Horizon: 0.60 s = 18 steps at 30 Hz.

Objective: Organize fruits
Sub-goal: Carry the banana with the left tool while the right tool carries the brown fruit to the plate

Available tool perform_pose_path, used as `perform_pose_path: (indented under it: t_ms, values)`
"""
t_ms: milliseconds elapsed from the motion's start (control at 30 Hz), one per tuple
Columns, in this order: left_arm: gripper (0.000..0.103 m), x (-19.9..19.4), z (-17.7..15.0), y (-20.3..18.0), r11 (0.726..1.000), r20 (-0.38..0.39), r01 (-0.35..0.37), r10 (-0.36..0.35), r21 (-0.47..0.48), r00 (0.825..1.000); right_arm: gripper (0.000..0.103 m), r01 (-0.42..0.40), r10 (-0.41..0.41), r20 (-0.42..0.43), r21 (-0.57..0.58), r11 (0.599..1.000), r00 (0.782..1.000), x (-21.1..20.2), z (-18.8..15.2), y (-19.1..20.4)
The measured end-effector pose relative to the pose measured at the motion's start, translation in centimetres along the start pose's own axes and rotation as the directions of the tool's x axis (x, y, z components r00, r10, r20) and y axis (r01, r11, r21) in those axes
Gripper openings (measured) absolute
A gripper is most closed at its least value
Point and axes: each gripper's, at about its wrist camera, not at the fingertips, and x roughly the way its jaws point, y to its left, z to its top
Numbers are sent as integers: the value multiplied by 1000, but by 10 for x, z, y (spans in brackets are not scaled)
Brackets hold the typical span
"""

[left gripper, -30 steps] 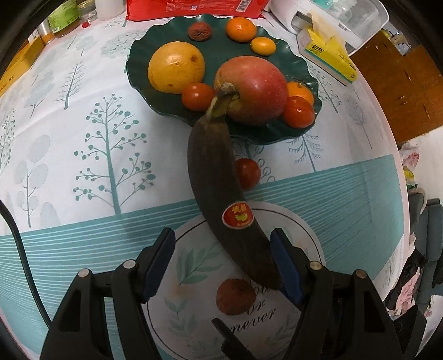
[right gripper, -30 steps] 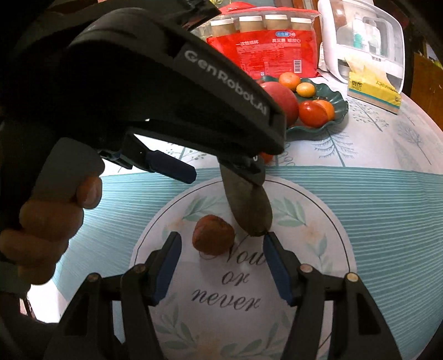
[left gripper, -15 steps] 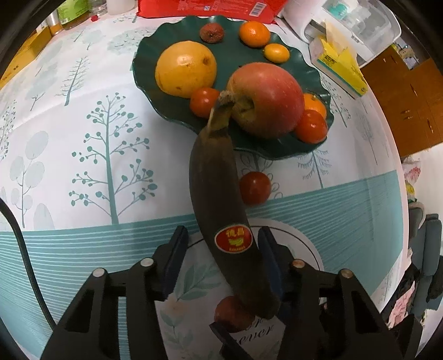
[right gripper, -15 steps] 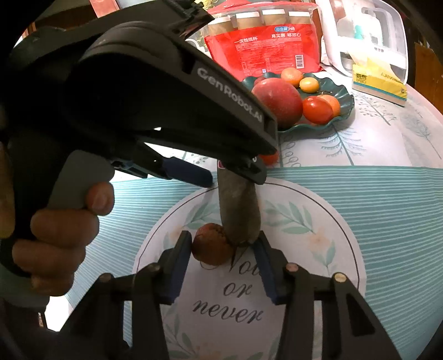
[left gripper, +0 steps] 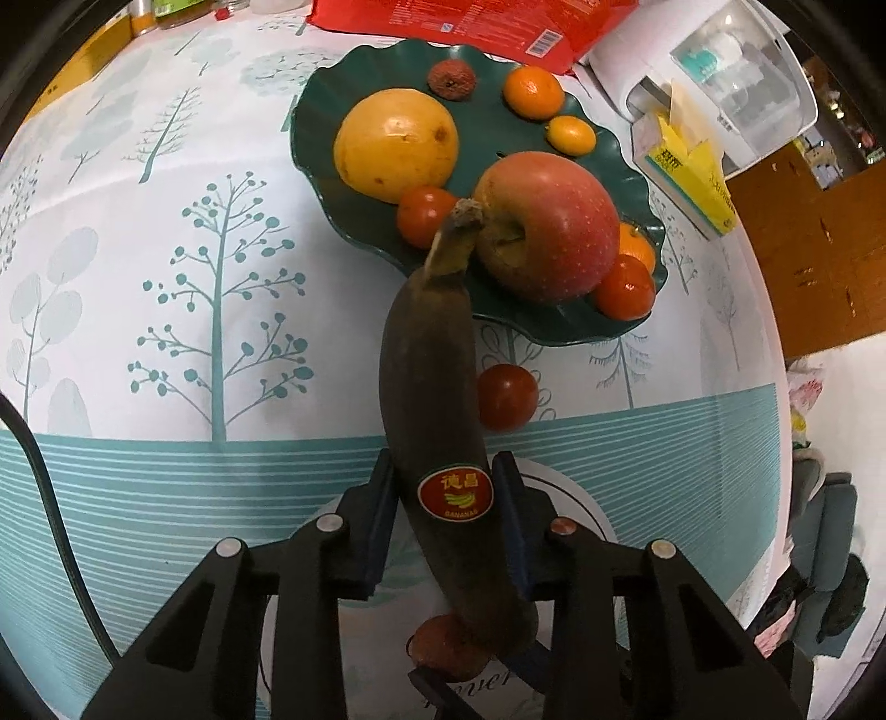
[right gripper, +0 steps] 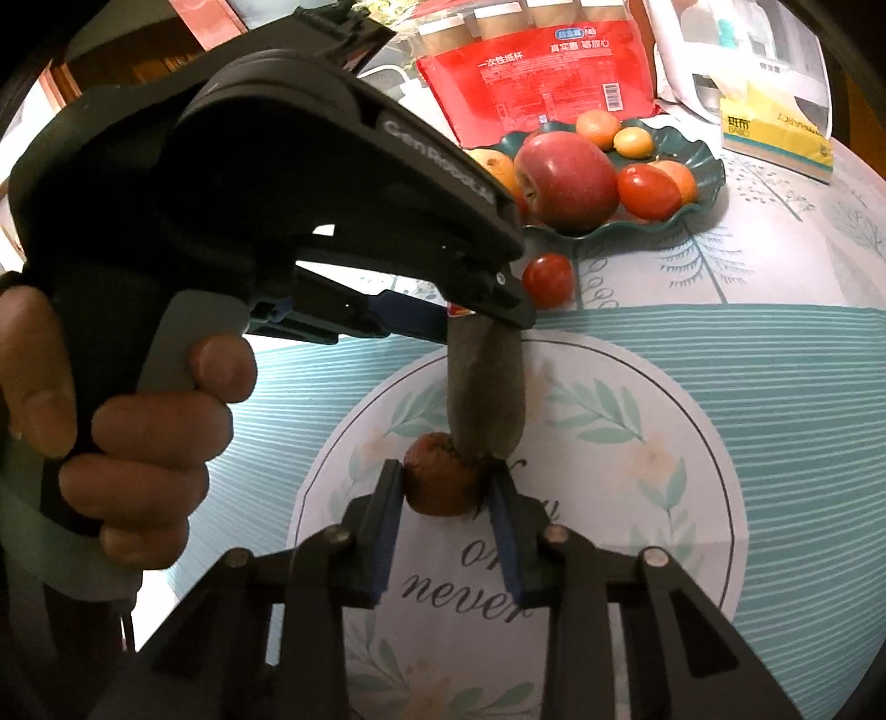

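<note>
My left gripper (left gripper: 446, 482) is shut on a dark brown banana (left gripper: 432, 387) with a red sticker, its stem pointing at the green fruit plate (left gripper: 321, 88). The banana (right gripper: 484, 387) also shows in the right wrist view, its tip touching a small brown lychee (right gripper: 440, 482). My right gripper (right gripper: 443, 487) is shut on that lychee on the round white placemat (right gripper: 637, 471). The plate holds an apple (left gripper: 548, 221), a yellow fruit (left gripper: 396, 144), tomatoes and small oranges. A loose tomato (left gripper: 506, 396) lies on the tablecloth beside the banana.
A red package (left gripper: 470, 22) stands behind the plate. A yellow tissue box (left gripper: 686, 171) and a white appliance (left gripper: 720, 72) are at the right. The left gripper body and hand (right gripper: 221, 249) fill the left of the right wrist view.
Both grippers have closed: the left on the banana, the right on the lychee. The right gripper has moved in toward the lychee and banana tip.
</note>
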Motion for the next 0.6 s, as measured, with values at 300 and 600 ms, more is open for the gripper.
perform_pose_path:
  t_ms: [300,600]
  values:
    - [32,-16,-12,11,997,53,60,-57,-47,997,30,-15,15,-25,1,1000,1000,-7,-7,-4]
    - [32,-46,-18,21,994,145,86,-76,-68,987,30,-3,4,-31,33,999,1000,-25,-12,-21]
